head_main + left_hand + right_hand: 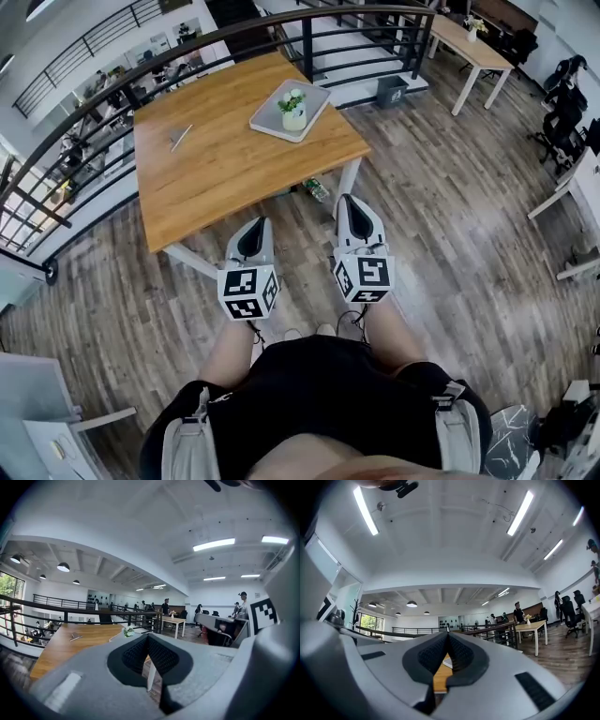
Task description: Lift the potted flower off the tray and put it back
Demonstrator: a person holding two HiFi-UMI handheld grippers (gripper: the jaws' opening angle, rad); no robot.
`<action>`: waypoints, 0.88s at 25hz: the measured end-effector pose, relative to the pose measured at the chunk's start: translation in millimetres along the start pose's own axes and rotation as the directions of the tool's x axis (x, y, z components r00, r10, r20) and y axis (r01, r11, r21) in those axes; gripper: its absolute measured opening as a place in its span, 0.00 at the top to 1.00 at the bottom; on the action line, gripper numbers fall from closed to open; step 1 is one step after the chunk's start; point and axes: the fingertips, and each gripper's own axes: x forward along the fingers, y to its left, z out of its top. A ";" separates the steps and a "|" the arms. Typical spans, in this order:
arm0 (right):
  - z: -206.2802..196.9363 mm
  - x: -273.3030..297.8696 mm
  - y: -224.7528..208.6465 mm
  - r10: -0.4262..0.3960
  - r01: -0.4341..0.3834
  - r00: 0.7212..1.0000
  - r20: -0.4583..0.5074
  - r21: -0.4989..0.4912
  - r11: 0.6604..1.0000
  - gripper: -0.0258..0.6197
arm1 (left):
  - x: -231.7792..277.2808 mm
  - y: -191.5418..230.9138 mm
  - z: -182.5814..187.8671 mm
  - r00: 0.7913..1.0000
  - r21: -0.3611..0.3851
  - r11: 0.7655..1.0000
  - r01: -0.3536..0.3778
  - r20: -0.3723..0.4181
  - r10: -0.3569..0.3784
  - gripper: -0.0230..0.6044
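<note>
Potted flower [293,110]: small pale pot, white blooms, green leaves. It stands upright, about mid-tray. Tray [269,123]: grey, rectangular, shallow raised rim. It lies flat and skewed to the edges of the wooden table [216,159], near the table's far right edge.

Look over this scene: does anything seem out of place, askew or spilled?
One thing: a greenish bottle-like object lies on the plank floor under the wooden table's edge. The white potted flower stands upright on its grey rectangular tray; nothing spilled.
</note>
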 end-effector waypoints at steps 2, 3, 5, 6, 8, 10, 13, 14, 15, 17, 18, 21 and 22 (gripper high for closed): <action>-2.0 -0.5 -4.6 -0.001 0.001 1.000 -0.008 0.000 1.000 0.96 | 2.5 -4.0 -0.9 1.000 0.000 1.000 -0.002 0.001 0.002 0.94; -3.2 -0.5 -7.0 -0.002 0.002 1.000 -0.010 0.001 1.000 0.96 | 4.3 -5.9 -1.6 1.000 0.001 1.000 -0.002 0.001 0.002 0.94; -5.9 -0.3 -10.8 -0.002 0.002 1.000 -0.015 0.003 1.000 0.96 | 7.9 -8.9 -2.5 1.000 0.001 1.000 0.000 0.000 0.000 0.94; -7.2 0.2 -12.6 -0.001 0.001 1.000 -0.017 0.003 1.000 0.96 | 9.7 -10.2 -2.8 1.000 0.002 1.000 0.001 0.000 -0.001 0.94; -8.7 1.9 -16.7 0.000 0.000 1.000 -0.020 0.002 1.000 0.96 | 13.8 -13.0 -2.5 1.000 0.006 1.000 0.001 0.001 -0.001 0.94; -9.2 3.5 -20.9 0.001 -0.001 1.000 -0.021 0.004 1.000 0.96 | 17.1 -15.7 -1.5 1.000 0.009 1.000 0.001 0.003 -0.001 0.94; -7.3 5.2 -28.5 0.003 -0.003 1.000 -0.015 0.008 1.000 0.96 | 21.6 -21.7 1.7 1.000 0.010 1.000 0.000 0.007 0.000 0.94; -6.3 6.0 -31.8 0.005 -0.005 1.000 -0.012 0.009 1.000 0.96 | 23.8 -24.2 2.9 1.000 0.009 1.000 -0.002 0.008 0.002 0.94; -5.7 7.1 -35.1 0.008 -0.008 1.000 -0.011 0.010 1.000 0.96 | 26.4 -26.5 3.8 1.000 0.008 1.000 -0.006 0.007 0.006 0.94; -5.9 8.9 -40.7 0.013 -0.013 1.000 -0.011 0.012 1.000 0.96 | 31.1 -31.1 4.3 1.000 0.007 1.000 -0.011 0.003 0.011 0.94; -6.1 9.2 -43.4 0.016 -0.016 1.000 -0.012 0.013 1.000 0.96 | 32.7 -33.7 4.5 1.000 0.008 1.000 -0.012 0.003 0.012 0.94; -6.7 9.2 -52.6 0.024 -0.024 1.000 -0.009 0.017 1.000 0.96 | 36.1 -40.9 4.8 1.000 0.008 1.000 -0.022 0.010 0.022 0.94; -7.7 9.7 -56.2 0.025 -0.025 1.000 -0.008 0.019 1.000 0.96 | 37.7 -42.6 4.0 1.000 0.008 1.000 -0.027 0.012 0.027 0.94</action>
